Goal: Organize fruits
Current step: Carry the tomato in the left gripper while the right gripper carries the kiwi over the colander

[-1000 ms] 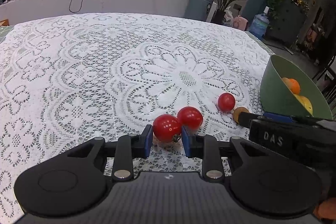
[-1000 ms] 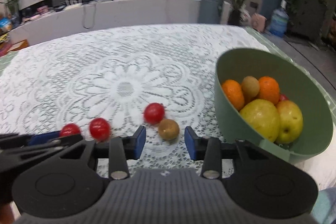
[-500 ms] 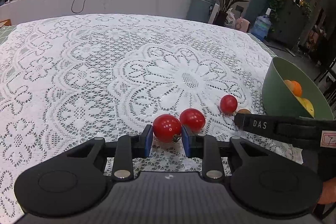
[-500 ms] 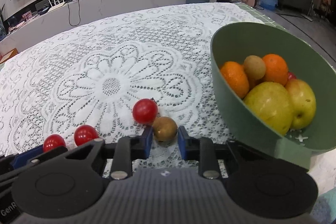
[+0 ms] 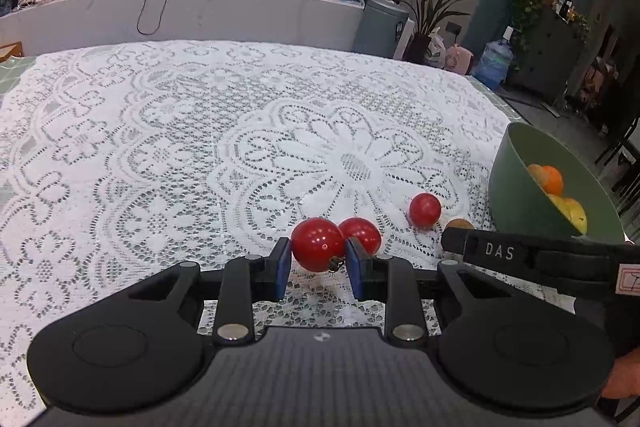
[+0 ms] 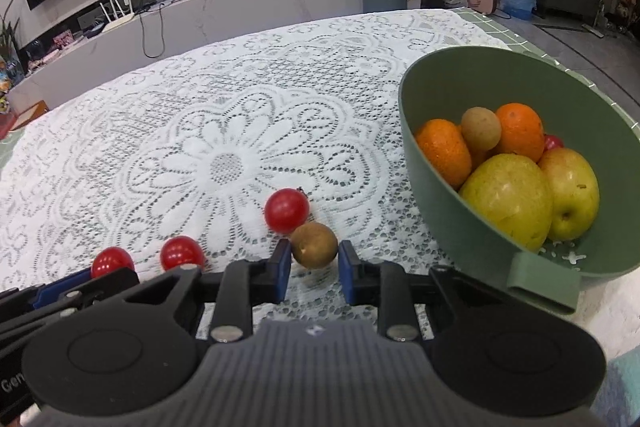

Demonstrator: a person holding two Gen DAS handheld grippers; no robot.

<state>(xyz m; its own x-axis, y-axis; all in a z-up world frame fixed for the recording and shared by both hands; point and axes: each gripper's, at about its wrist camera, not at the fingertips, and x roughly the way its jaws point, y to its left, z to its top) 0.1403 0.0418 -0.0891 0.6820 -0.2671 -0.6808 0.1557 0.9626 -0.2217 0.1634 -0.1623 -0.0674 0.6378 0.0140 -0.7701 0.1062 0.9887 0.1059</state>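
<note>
At lower centre of the left wrist view, the left hand-held gripper [image 5: 316, 263] clamps a red cherry tomato [image 5: 317, 243] on the lace-covered worktop [image 5: 160, 147]; the green bowl [image 5: 516, 195] sits cropped at the right edge. Only the right wrist view shows the bowl's oranges, pear and apple, at right, and the right hand-held gripper [image 6: 314, 269] clenched on a small brown fruit [image 6: 314, 245].

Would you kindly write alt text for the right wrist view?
The right gripper is shut on a small brown fruit on a white lace tablecloth. A red tomato sits just beyond it, and a green bowl of fruit stands to the right.
</note>
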